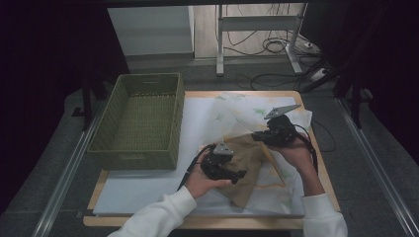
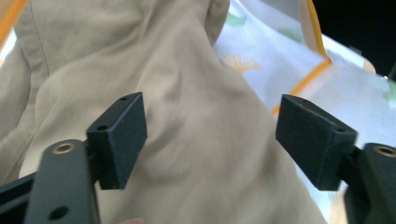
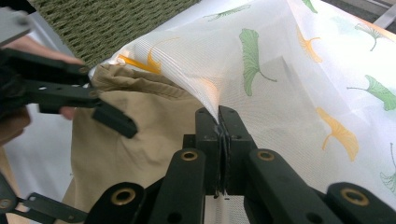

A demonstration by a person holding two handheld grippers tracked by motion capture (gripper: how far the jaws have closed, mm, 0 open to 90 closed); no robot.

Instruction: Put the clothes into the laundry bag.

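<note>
The thin leaf-print cloth (image 3: 289,84) is pinched tight in the closed fingers of the right gripper (image 3: 219,116) and is held up off the surface (image 1: 148,192). The tan cloth (image 2: 187,140) is tucked under it, near the front edge. The left gripper (image 2: 210,135) is held open with nothing gripped, and the tan cloth lies straight ahead between its fingers (image 2: 119,140). The left hand is nearer to it, so that cloth can probably be grabbed next.

The room is dim, with a grey floor (image 1: 44,163) around the wooden table (image 1: 212,223). Behind it, cables (image 1: 269,47) lie near a white metal frame (image 1: 257,24).
</note>
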